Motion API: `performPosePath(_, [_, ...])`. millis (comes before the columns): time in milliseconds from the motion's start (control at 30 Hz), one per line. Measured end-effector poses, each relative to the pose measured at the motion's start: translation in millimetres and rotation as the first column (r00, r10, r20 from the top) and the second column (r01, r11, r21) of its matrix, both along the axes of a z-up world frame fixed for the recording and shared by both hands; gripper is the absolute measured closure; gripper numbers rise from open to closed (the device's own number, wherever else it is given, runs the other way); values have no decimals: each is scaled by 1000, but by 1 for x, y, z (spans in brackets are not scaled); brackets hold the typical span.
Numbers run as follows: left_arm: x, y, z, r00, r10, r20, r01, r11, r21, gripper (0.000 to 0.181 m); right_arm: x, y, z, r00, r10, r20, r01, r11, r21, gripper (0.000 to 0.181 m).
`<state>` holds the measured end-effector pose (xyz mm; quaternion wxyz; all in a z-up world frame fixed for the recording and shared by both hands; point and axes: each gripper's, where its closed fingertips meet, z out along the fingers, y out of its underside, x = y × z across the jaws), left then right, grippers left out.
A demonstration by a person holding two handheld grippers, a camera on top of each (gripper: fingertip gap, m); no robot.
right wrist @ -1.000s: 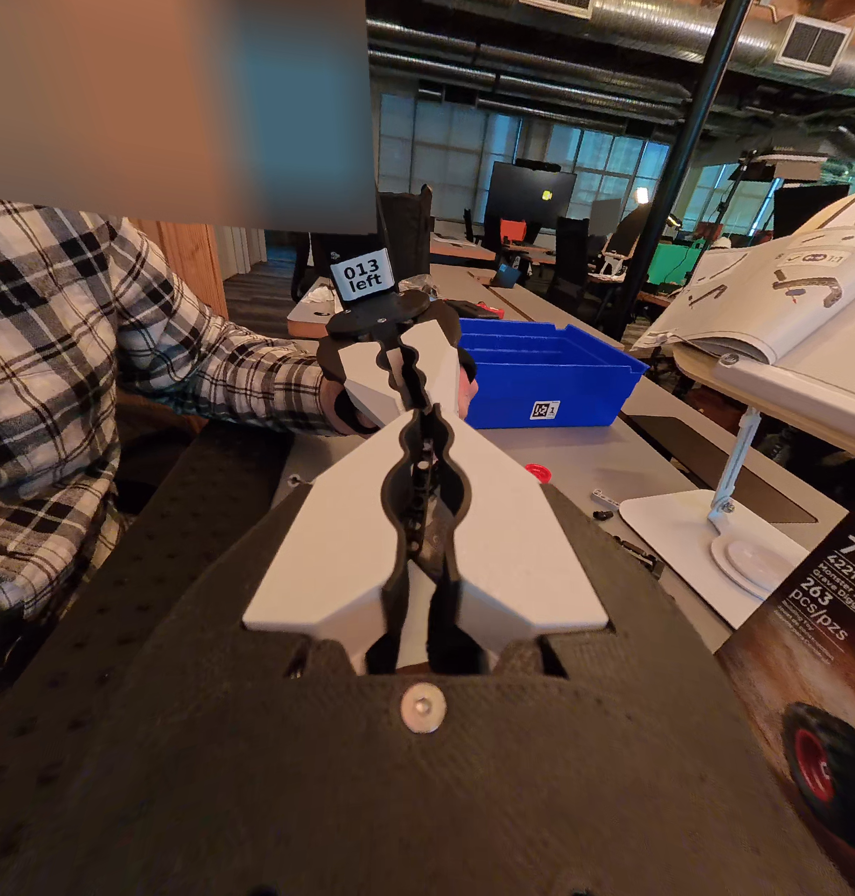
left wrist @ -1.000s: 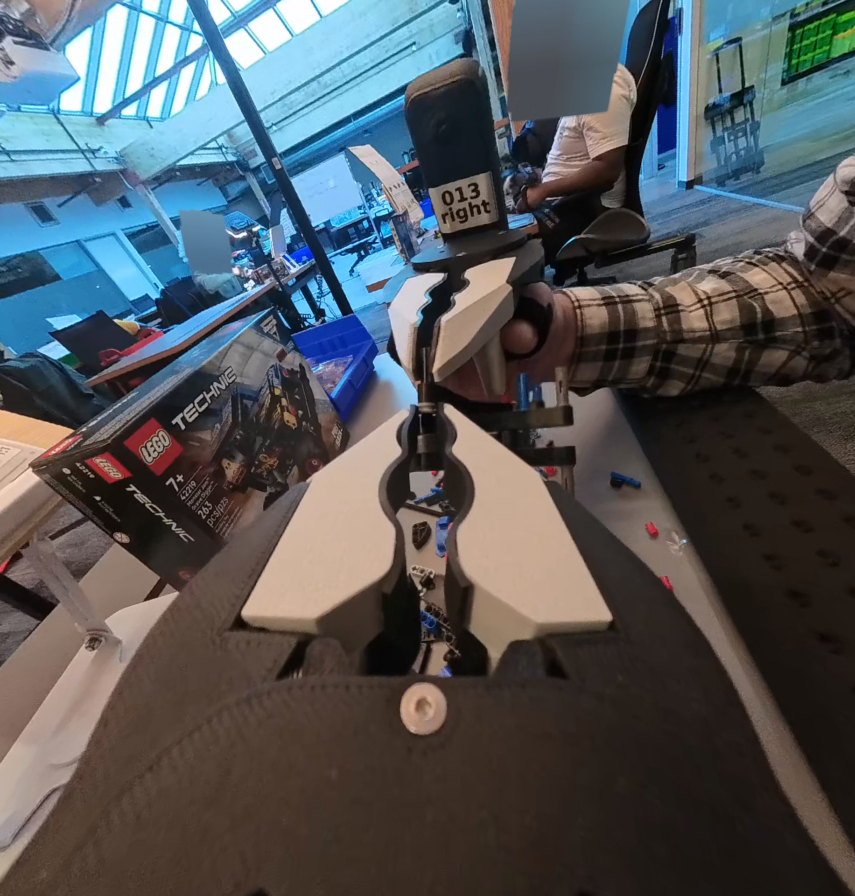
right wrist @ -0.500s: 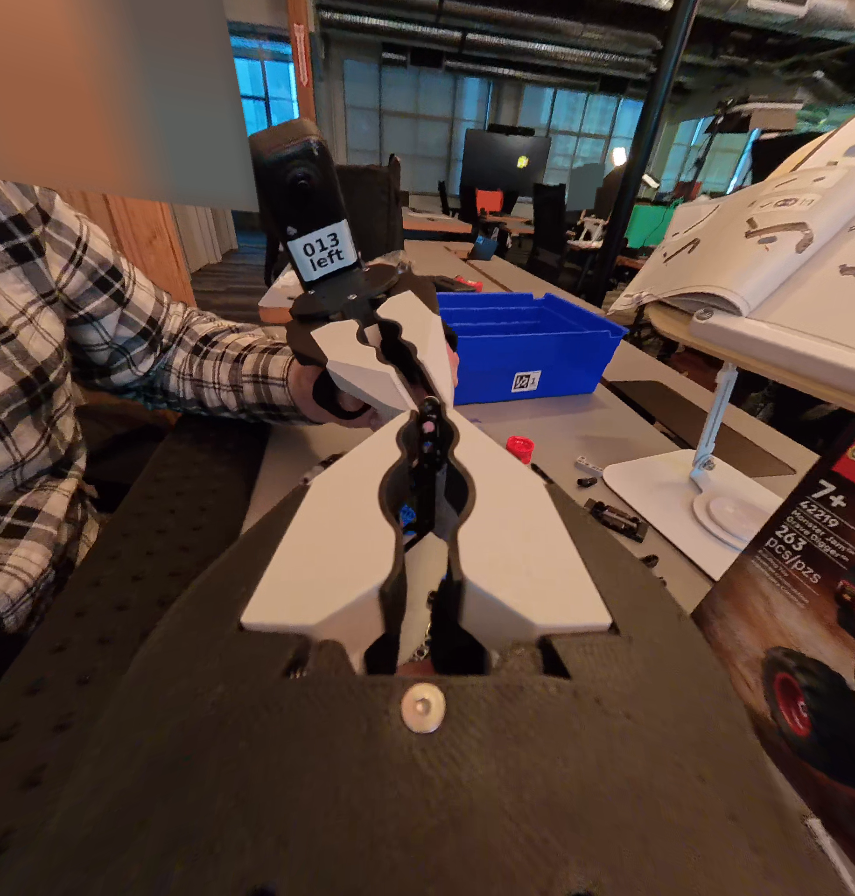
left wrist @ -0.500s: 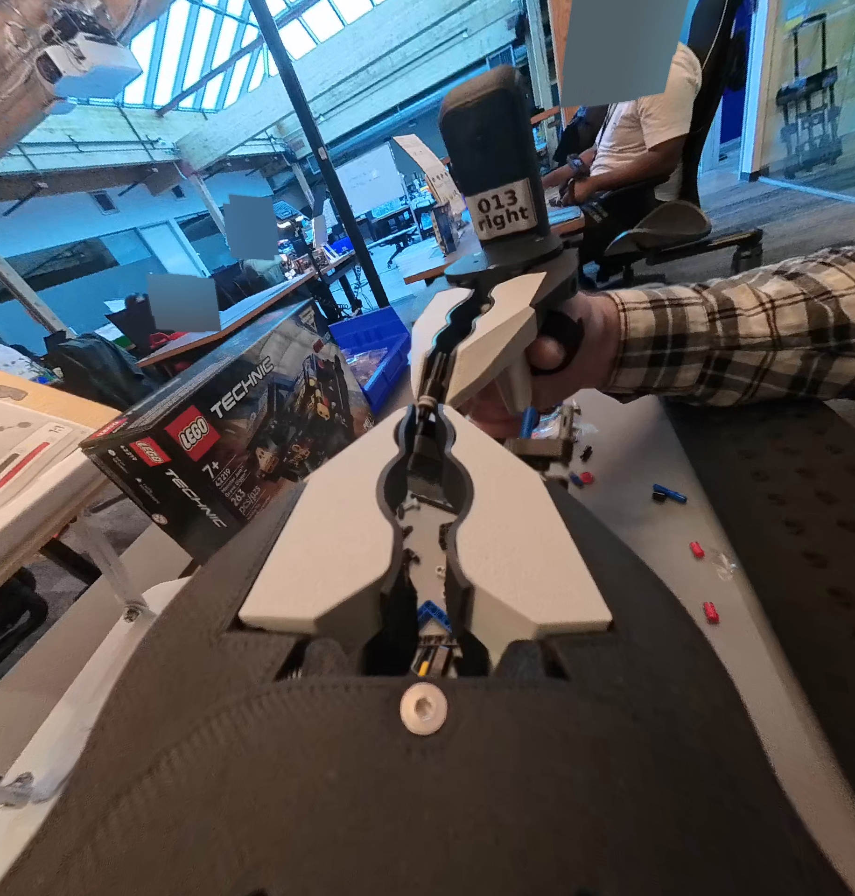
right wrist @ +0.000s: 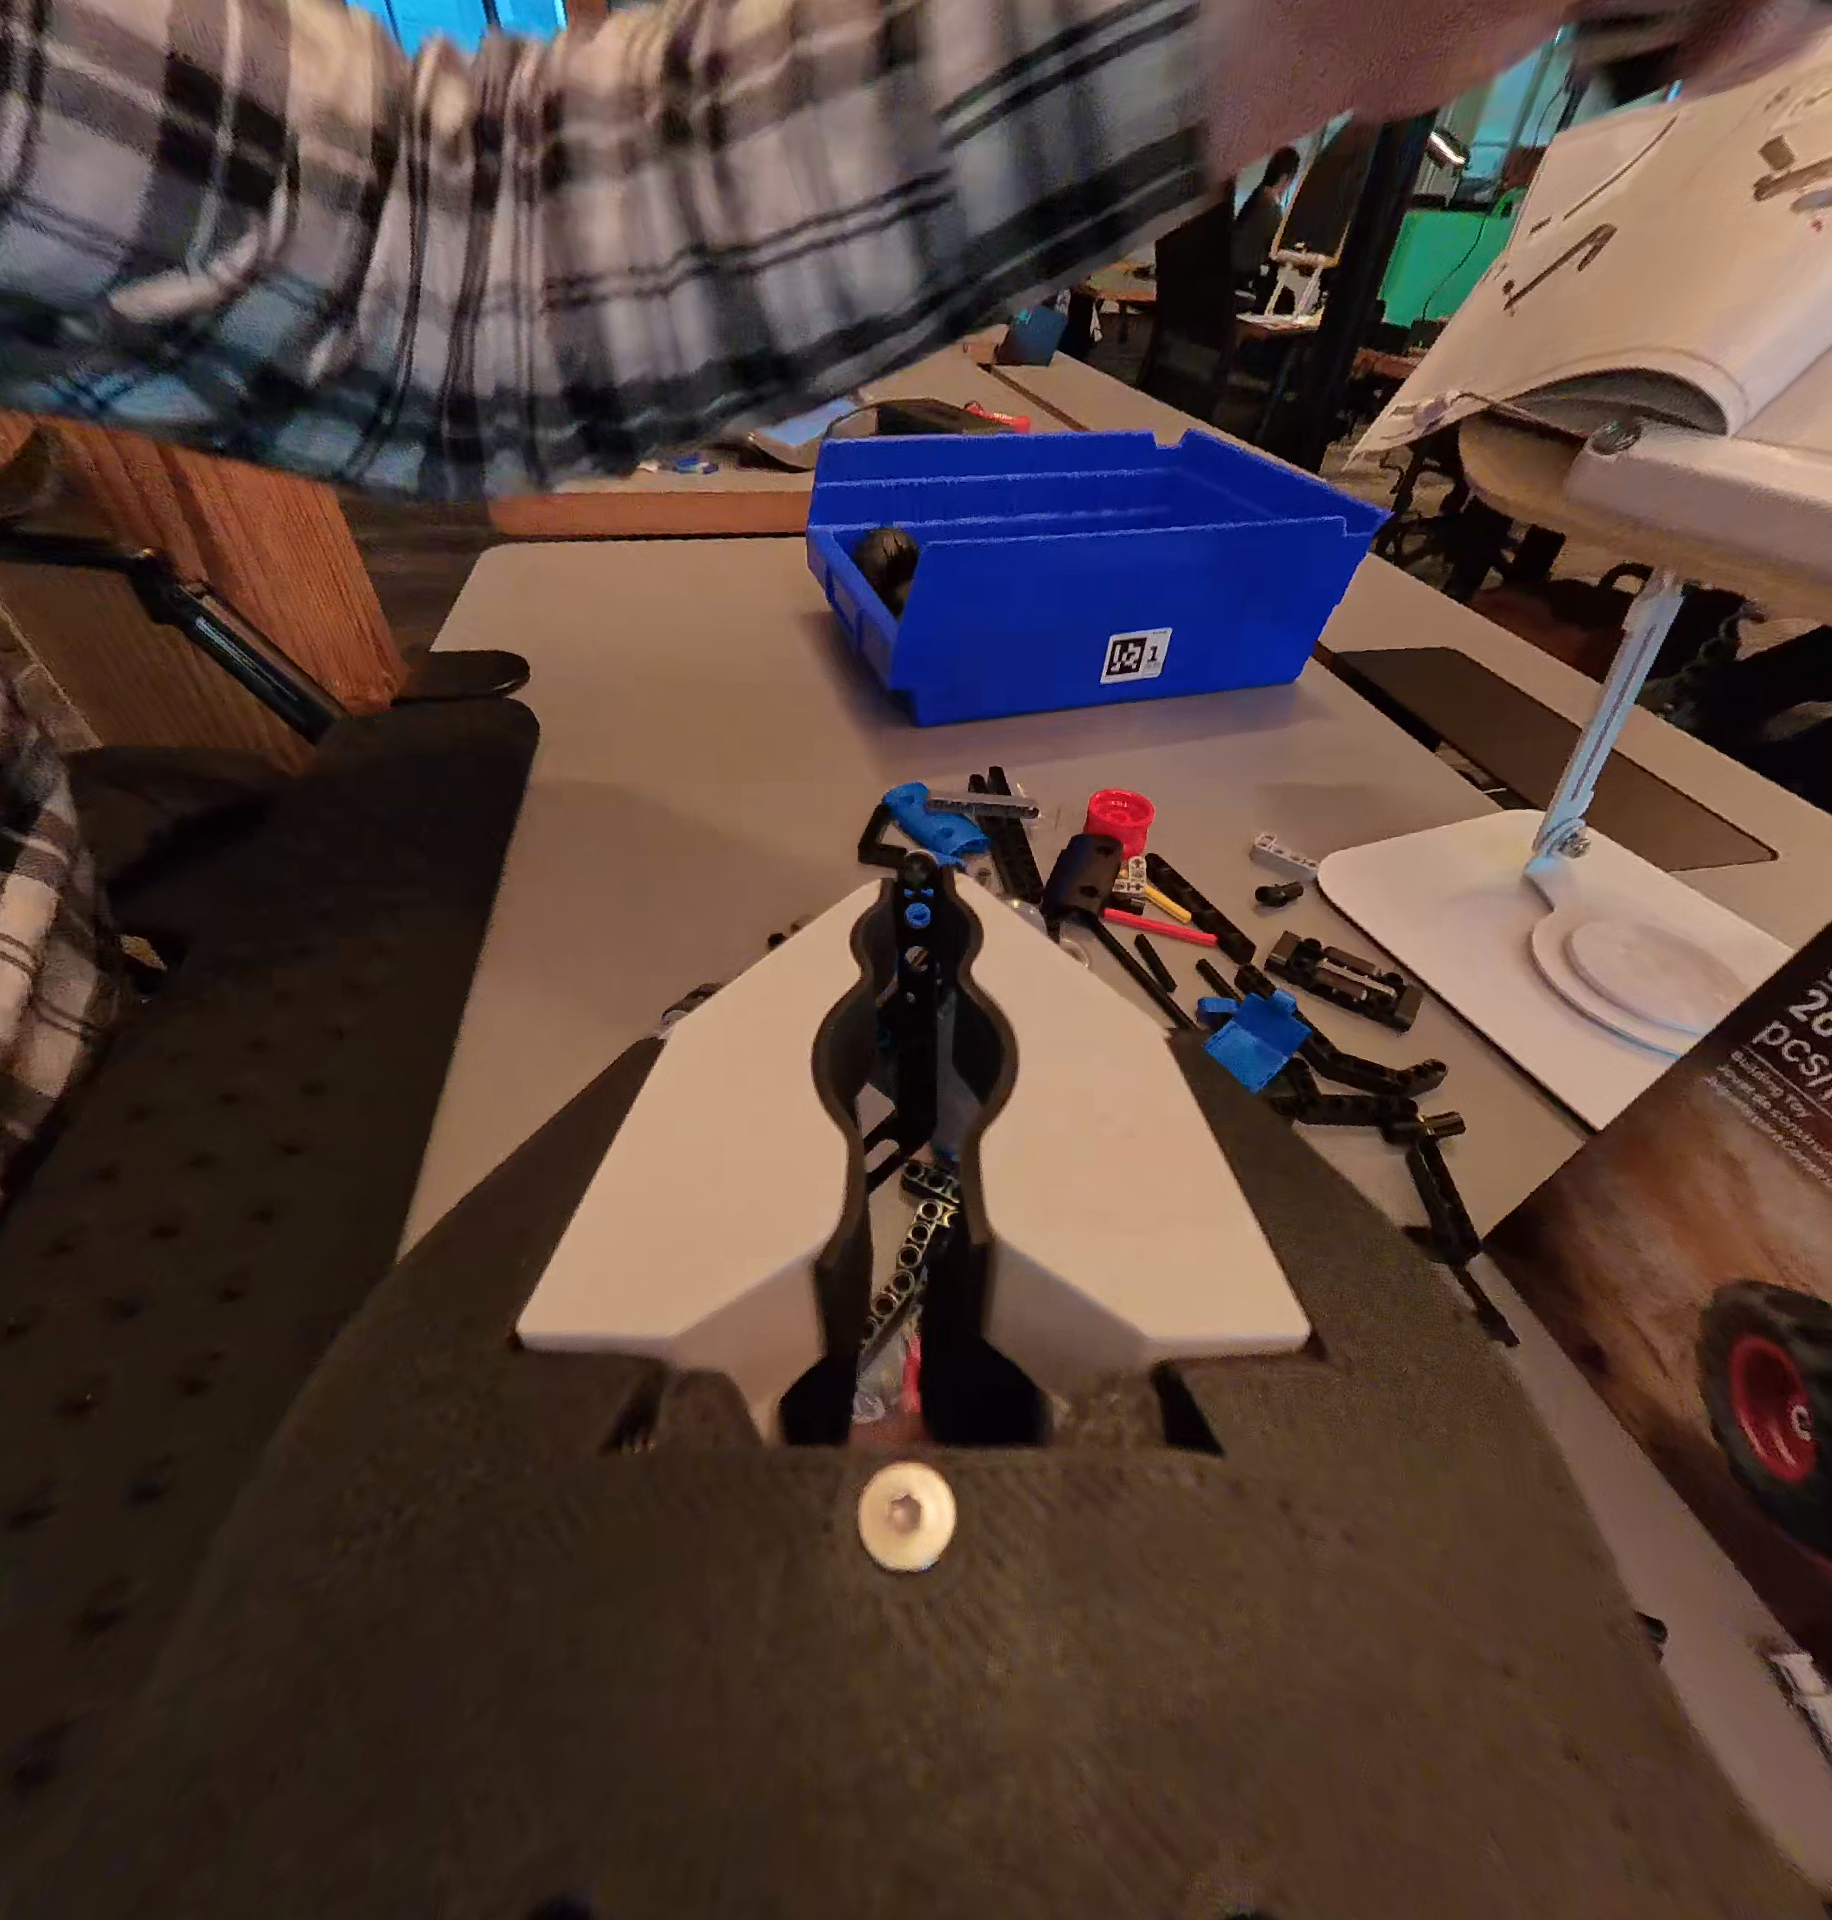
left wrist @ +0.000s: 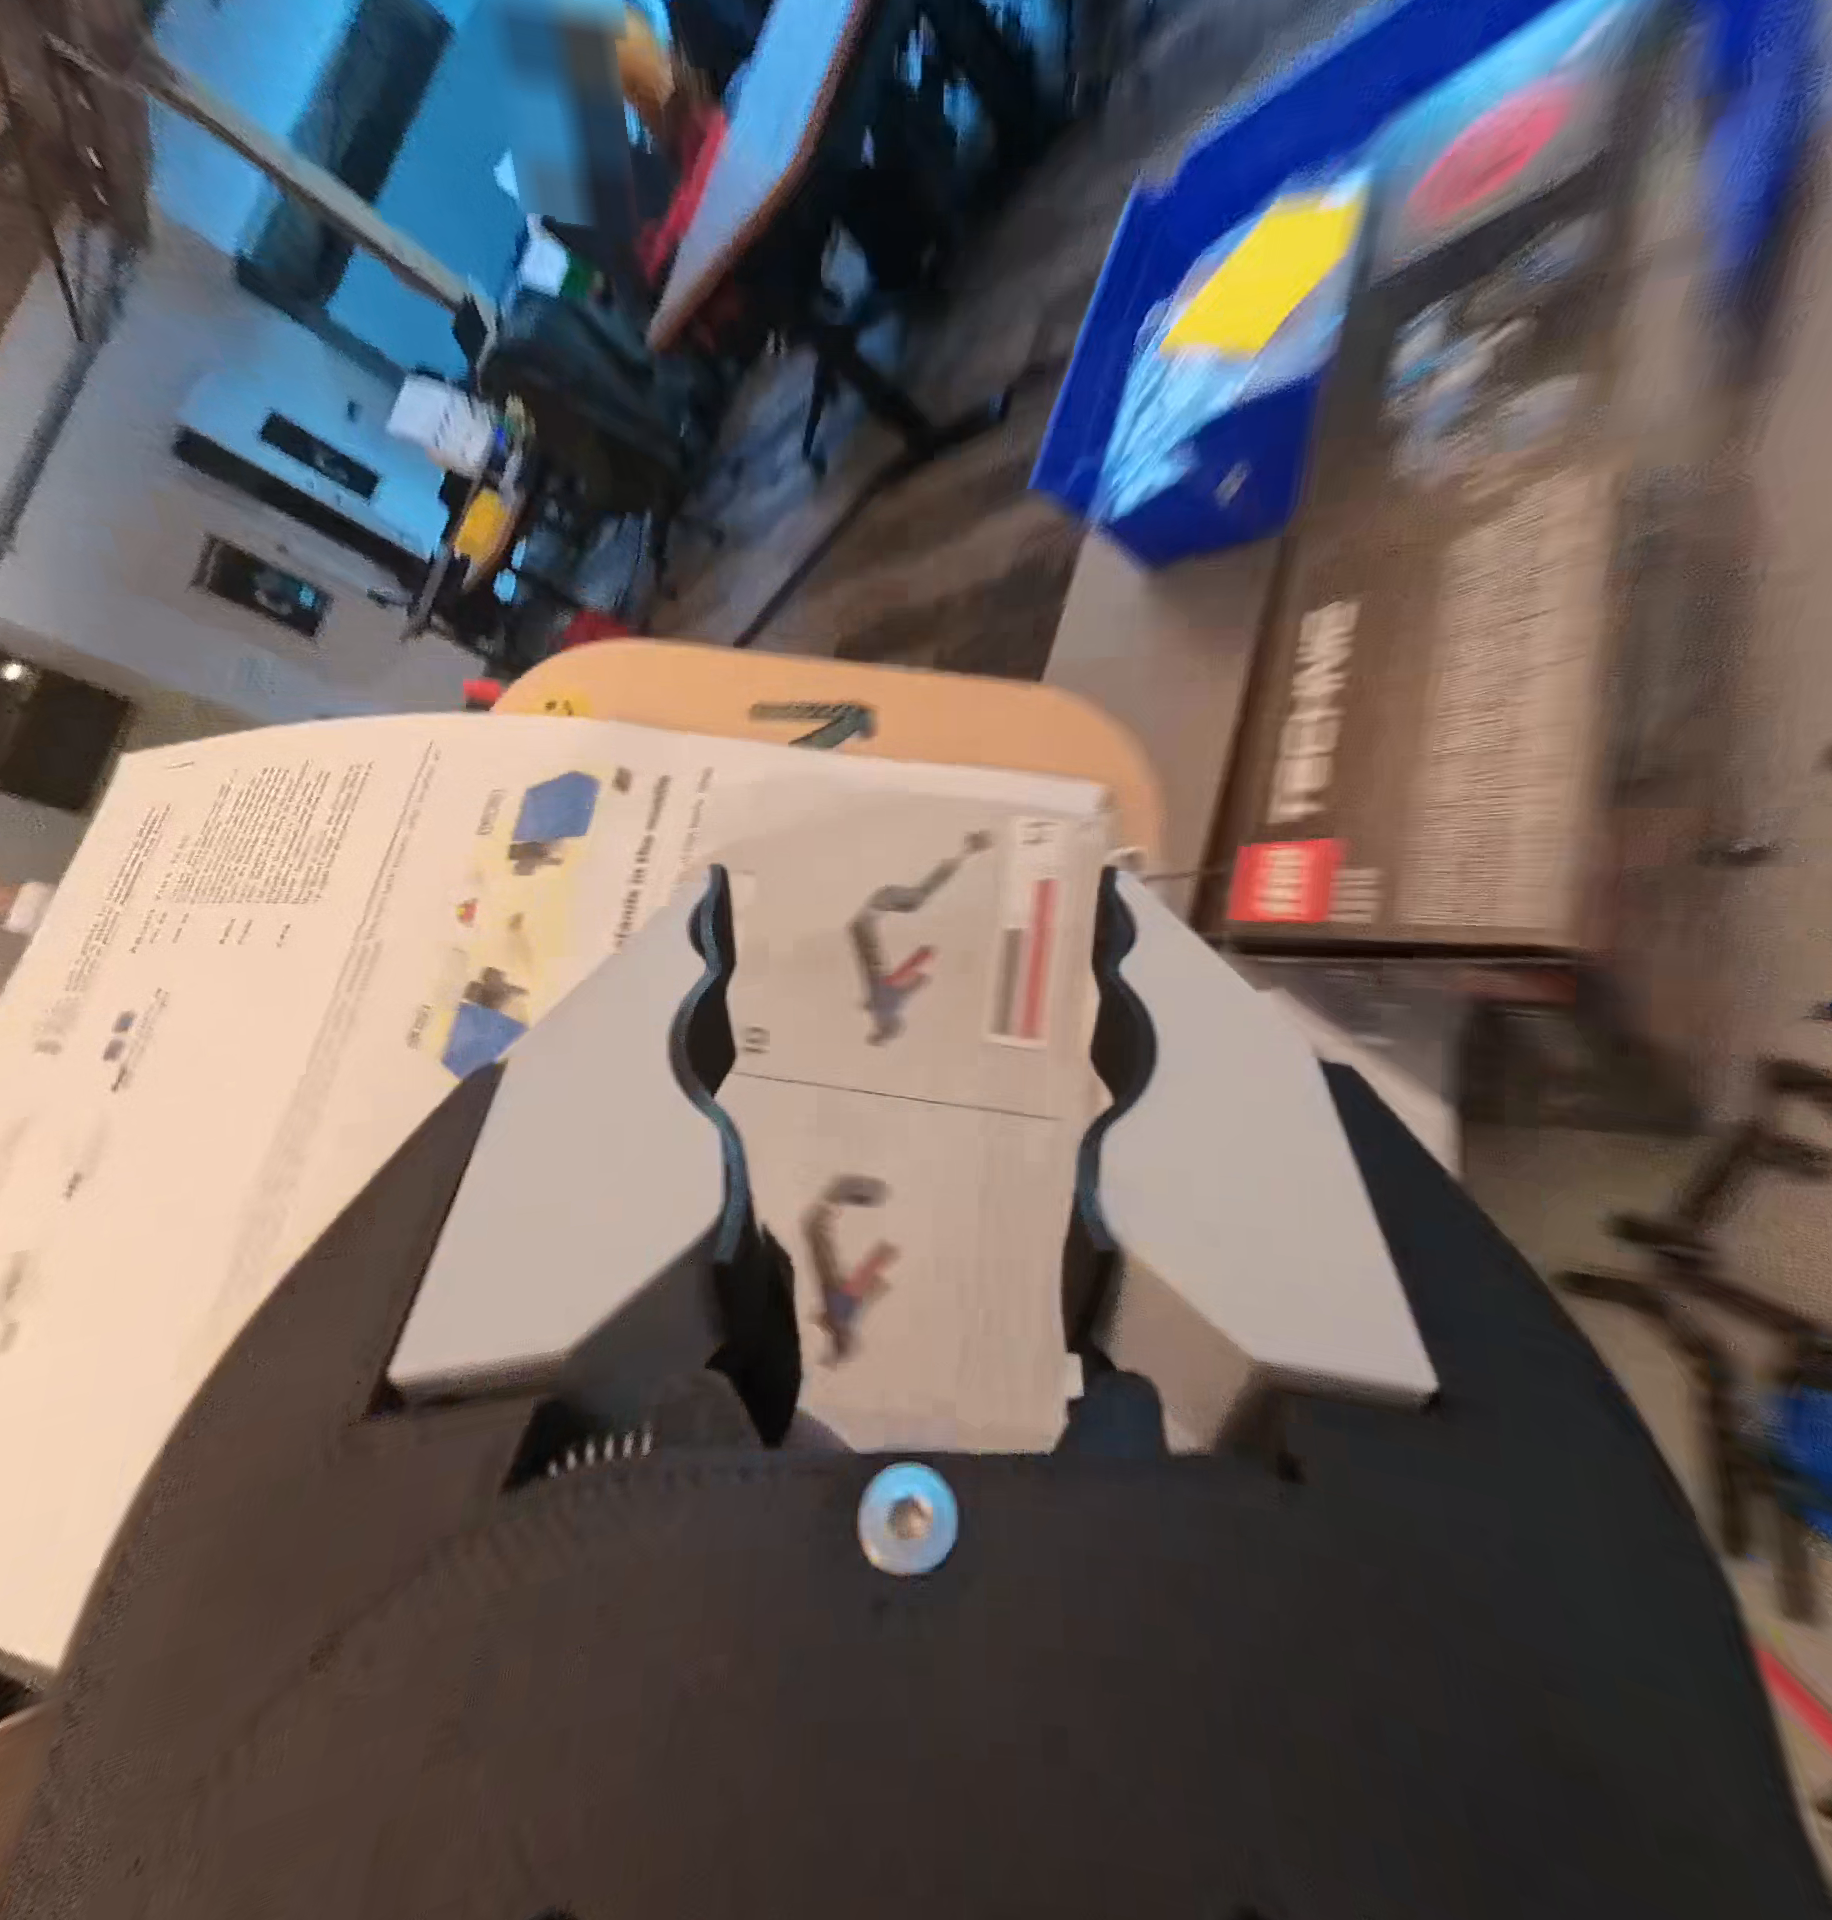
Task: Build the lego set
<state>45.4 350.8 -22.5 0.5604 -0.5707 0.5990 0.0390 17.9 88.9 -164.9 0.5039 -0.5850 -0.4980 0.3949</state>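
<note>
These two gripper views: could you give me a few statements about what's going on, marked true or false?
1. The left gripper is open, with nothing between its fingers. True.
2. The right gripper is empty. False: it is shut on a black lego beam.
3. The blue bin stands beyond the loose lego pieces. True.
4. The left gripper faces the blue bin. False: it faces the open instruction booklet.
</note>
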Motion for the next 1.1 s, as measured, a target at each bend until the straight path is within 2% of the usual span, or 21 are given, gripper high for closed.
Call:
performPosePath(67, [4,47,-5,995,63,-80,-62,998,20,114,0,1,-2,1000,-4,4,4,1000,1,177])
performPosePath(167, [-1,90,-28,969,154,-192,-171,982,-77,116,2,3,-3,1000,-8,5,8,1000,1,177])
performPosePath(267, [0,100,-34,954,195,-225,-220,972,-87,124,2,2,-2,1000,4,-7,-4,1000,-4,177])
performPosePath(333, [-2,104,-22,950,224,-220,-226,974,16,151,2,0,-2,1000,12,-8,-12,1000,-2,177])
performPosePath(500, [-5,96,-4,974,161,-161,-147,985,95,180,2,0,0,1000,18,-18,-18,1000,-6,177])
performPosePath(767, [-10,76,8,982,83,-172,-58,988,145,181,2,-3,2,999,30,-25,-30,1000,4,176])
performPosePath(867, [-20,62,25,992,54,-111,-38,989,142,181,1,-4,0,999,35,-19,-35,999,3,176])
performPosePath(1000, [-52,37,40,998,39,-48,-33,992,122,181,1,-5,-1,999,41,-17,-41,999,1,176])
performPosePath(1100, [-89,21,45,998,70,-10,-68,992,109,181,0,-5,-2,999,46,-14,-46,999,0,177])
